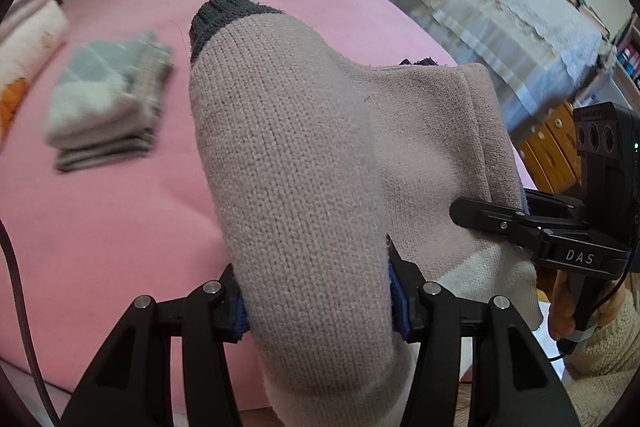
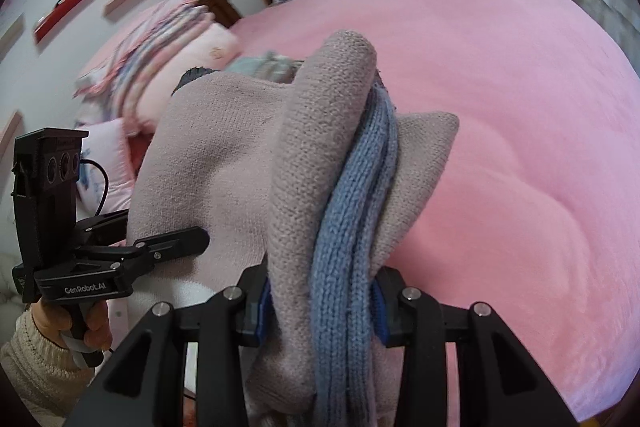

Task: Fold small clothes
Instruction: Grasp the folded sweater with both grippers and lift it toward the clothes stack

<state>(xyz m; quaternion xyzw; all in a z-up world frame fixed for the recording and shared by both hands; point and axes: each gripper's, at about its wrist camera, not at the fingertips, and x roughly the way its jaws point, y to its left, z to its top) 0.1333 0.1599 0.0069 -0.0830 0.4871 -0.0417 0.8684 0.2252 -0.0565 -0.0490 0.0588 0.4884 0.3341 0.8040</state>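
Socks [image 1: 304, 155], mauve-grey pair — left gripper [image 1: 320, 301] clenched on toe end, right gripper [image 2: 320, 303] on blue cuffs; keep taut, lower level onto pink bed [image 1: 120, 227] — beside folded stack [image 1: 108, 99].

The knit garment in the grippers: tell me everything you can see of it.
The knit garment is soft, pinkish-beige, with a dark grey ribbed cuff, a pale band near one edge and blue ribbed trim. It hangs bunched above the pink bed, clamped by the left gripper and right gripper.
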